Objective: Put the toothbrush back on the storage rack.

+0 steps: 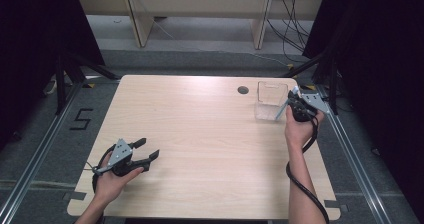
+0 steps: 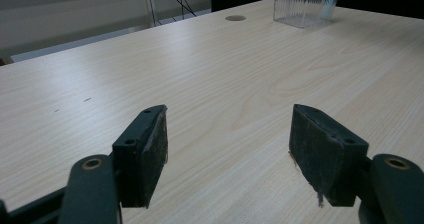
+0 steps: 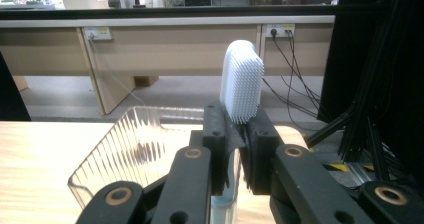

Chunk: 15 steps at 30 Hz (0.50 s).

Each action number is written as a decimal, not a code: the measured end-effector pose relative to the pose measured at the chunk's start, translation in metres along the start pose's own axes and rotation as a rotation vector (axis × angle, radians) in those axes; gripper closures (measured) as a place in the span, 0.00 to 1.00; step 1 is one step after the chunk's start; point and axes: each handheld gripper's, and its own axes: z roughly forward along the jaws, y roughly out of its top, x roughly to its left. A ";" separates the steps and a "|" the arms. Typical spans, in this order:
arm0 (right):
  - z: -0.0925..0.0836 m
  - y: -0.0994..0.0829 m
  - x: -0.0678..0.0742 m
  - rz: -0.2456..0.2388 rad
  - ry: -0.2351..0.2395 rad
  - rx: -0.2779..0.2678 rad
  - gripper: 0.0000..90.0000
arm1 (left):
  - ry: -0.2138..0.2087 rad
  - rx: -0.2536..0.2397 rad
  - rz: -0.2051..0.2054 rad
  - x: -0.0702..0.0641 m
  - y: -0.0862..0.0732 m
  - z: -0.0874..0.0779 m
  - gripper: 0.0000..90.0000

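Pinching white brush (image 3: 242,81) near its neck, your right gripper (image 3: 239,151) has jaws pressed on it, bristle head upright above them, handle slanting down into clear ribbed container (image 1: 270,100) at table (image 1: 200,149) far right corner. Your left gripper (image 2: 227,149) spread wide, nothing between jaws, near front left edge.

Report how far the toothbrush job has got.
Done: the right gripper is shut on the toothbrush, bristle head up. In hand: its handle end dips over the clear cup. Left: letting it go inside, as it looks. The left gripper rests open on the table.
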 end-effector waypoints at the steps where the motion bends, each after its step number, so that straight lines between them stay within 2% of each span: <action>1: 0.000 0.000 0.000 0.000 0.000 0.000 0.92 | 0.001 0.002 0.001 0.000 0.000 0.000 0.35; 2: 0.001 -0.001 -0.001 -0.015 0.002 -0.002 0.92 | 0.000 0.000 -0.001 0.000 0.000 0.000 0.35; 4: 0.000 -0.003 0.000 0.005 0.002 0.004 0.91 | 0.002 0.004 0.002 0.000 0.000 0.000 0.35; 6: 0.001 -0.003 -0.001 -0.002 0.005 0.001 0.91 | 0.000 0.004 -0.001 0.000 0.000 0.000 0.35; 7: 0.000 -0.003 0.000 -0.007 -0.002 0.019 0.91 | 0.000 0.005 -0.001 0.000 0.000 0.000 0.35; 8: 0.001 -0.003 -0.001 -0.013 0.000 0.005 0.91 | -0.003 0.000 -0.002 0.000 0.000 0.000 0.35; 10: 0.000 -0.004 0.000 0.007 -0.005 0.012 0.91 | -0.007 -0.005 -0.017 -0.001 -0.001 0.001 0.35; 11: 0.001 -0.004 -0.001 -0.009 0.006 -0.002 0.90 | -0.006 -0.004 -0.016 -0.001 -0.001 0.001 0.35; 12: 0.000 -0.005 0.000 -0.001 -0.001 0.007 0.89 | -0.006 -0.004 -0.017 -0.001 -0.001 0.001 0.35; 13: -0.001 -0.005 0.000 0.013 -0.003 0.012 0.88 | -0.005 -0.003 -0.014 -0.001 -0.001 0.000 0.35; 14: 0.000 -0.005 -0.001 -0.007 -0.004 0.011 0.84 | -0.001 0.004 0.000 0.000 -0.001 0.000 0.35; 15: -0.001 -0.006 -0.002 -0.010 -0.003 0.029 0.75 | 0.001 0.005 0.000 0.000 -0.001 -0.001 0.35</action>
